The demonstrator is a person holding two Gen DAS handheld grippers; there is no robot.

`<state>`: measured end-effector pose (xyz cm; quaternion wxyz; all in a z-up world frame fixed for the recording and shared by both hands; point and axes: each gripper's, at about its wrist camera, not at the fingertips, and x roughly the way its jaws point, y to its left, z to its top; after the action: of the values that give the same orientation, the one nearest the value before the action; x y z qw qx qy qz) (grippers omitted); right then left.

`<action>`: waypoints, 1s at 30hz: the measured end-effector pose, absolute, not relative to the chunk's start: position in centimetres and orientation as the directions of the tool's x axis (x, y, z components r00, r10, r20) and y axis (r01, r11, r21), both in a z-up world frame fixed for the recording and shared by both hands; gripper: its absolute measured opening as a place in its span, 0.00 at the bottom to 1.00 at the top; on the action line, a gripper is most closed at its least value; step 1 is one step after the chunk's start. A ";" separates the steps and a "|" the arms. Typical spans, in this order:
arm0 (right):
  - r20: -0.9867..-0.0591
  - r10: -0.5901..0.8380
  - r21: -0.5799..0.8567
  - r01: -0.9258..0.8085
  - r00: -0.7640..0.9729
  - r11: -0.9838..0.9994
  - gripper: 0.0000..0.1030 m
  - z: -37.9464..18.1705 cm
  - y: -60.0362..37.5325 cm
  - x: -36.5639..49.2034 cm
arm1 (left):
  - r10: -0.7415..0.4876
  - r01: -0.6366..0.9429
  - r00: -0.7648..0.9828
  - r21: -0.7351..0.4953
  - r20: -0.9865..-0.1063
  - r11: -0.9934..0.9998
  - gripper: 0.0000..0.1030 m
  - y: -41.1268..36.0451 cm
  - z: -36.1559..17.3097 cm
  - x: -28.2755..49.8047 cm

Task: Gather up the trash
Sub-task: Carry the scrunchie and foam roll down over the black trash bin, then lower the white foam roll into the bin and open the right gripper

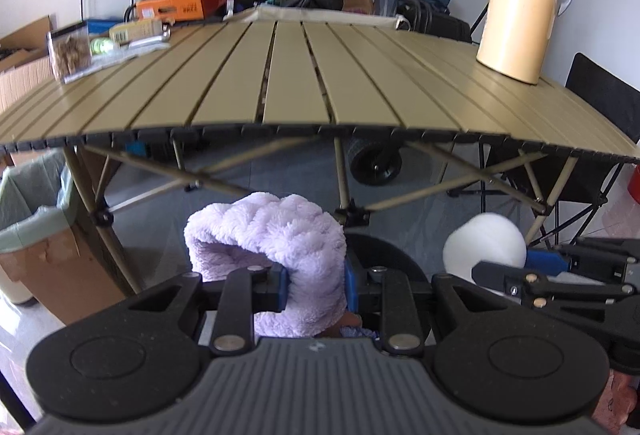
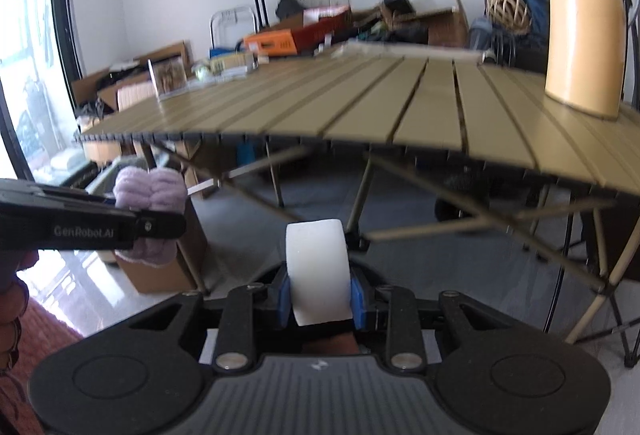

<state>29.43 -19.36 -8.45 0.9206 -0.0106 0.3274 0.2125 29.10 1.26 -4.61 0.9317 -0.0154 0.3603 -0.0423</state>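
Note:
My left gripper (image 1: pixel 316 293) is shut on a fluffy lilac cloth (image 1: pixel 276 235), held below and in front of the slatted olive table (image 1: pixel 300 75). In the right wrist view the same cloth (image 2: pixel 154 187) shows at the left, clamped in the left gripper (image 2: pixel 160 227). My right gripper (image 2: pixel 320 297) is shut on a white roll of paper (image 2: pixel 318 271), gripped between its blue pads (image 2: pixel 284 299). That roll (image 1: pixel 486 247) and the right gripper (image 1: pixel 504 275) appear at the lower right of the left wrist view. A lined bin box (image 1: pixel 36 235) stands on the floor at the left.
On the table stand a cream thermos jug (image 1: pixel 520 11) at the right and a clear snack box (image 1: pixel 70 51) with small packets at the far left. Cardboard boxes, bags and a folding chair (image 1: pixel 600 107) crowd the far side. Table legs cross underneath.

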 end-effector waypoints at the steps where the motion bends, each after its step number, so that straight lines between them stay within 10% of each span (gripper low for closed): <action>1: -0.621 0.375 0.114 -0.394 0.688 0.912 0.27 -8.9 -19.3 29.5 | -0.090 0.065 0.733 -0.063 -0.675 0.996 0.25 1.4 -5.0 29.2; 30: -0.834 0.199 0.071 -0.259 0.514 0.963 0.27 -16.7 -18.2 33.4 | -0.002 -0.086 0.619 -0.071 -0.786 0.994 0.25 5.6 -12.1 31.9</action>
<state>33.36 -18.16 -16.71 0.8694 -0.0314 0.4752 0.1319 31.86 5.55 -12.09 0.8982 -0.0507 0.4360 0.0234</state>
